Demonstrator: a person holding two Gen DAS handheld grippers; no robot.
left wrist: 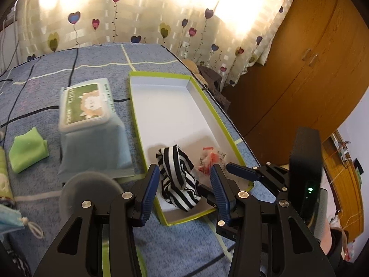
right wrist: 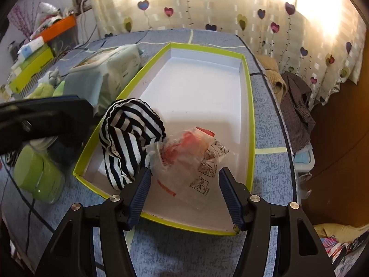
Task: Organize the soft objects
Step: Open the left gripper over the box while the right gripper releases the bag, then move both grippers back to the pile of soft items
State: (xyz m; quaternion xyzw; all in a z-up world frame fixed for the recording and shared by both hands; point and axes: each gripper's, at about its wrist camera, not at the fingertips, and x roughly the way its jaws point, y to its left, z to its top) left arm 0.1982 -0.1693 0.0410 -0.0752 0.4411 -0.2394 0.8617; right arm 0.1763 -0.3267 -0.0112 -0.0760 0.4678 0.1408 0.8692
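Hand-held grippers (left wrist: 184, 182) (right wrist: 184, 189) gape over sock (left wrist: 177, 175).

Right tongs (right wrist: 183, 190) spread wide over clear plastic packet (right wrist: 191, 159), striped cloth (right wrist: 126, 138) beside it, both in green-rimmed tray (right wrist: 251, 124) on bed

Strong daylight comes through the pale heart-printed curtain (left wrist: 161, 23) behind the bed, and it burns out to white glare along the top of both views. The white floor of the shallow green-rimmed cardboard box (right wrist: 250, 120) reflects this light brightly. A soft shadow lies on that floor beside the crumpled black-and-white striped cloth (left wrist: 180, 180). Fisheye distortion bends the bed edge and the brown wooden wardrobe (left wrist: 311, 69) into curves, and the corners fall to black. The pale blue wet-wipe pack (left wrist: 92, 124) looks smeared with motion blur in the left wrist view. The clear crinkled plastic packet with red print (right wrist: 191, 161) is slightly soft too.
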